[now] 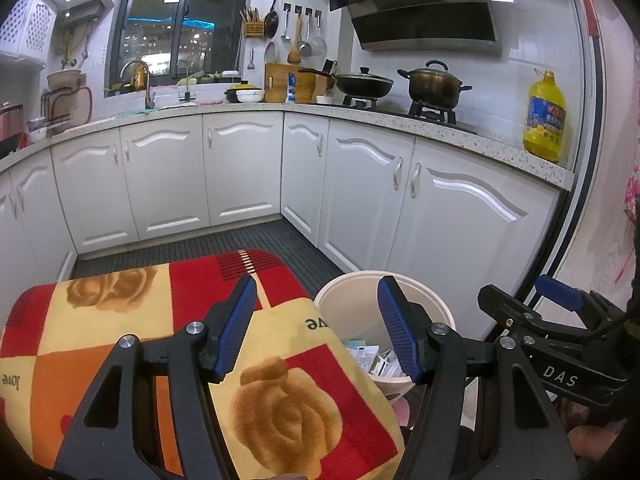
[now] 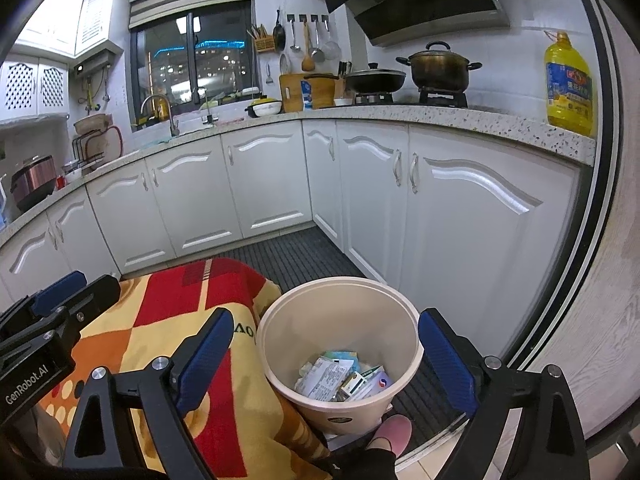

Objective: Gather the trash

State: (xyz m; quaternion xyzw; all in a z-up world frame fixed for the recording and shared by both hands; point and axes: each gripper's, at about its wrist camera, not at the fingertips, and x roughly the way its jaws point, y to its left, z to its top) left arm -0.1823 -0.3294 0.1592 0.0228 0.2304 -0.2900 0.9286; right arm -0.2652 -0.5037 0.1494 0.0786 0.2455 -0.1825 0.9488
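Below both grippers: cream bin (image 2: 340,344) holding paper trash (image 2: 340,378), beside blanket-covered table (image 2: 168,332). Left gripper (image 1: 316,330) released, empty; right gripper (image 2: 326,364) released, empty.

Both handheld tools share one build. The left gripper (image 1: 316,328) has black angular arms with triangular cut-outs, round silver screw heads at the pivots, and two long fingers faced with ribbed blue pads (image 1: 236,330). The right gripper (image 2: 326,364) looks the same; its body carries white letters "DAS" in the left wrist view, while the left one's body reads "GenRobot.AI" in the right wrist view. Below, a pink slipper (image 2: 394,432) shows over a dark trouser cuff (image 2: 380,458).
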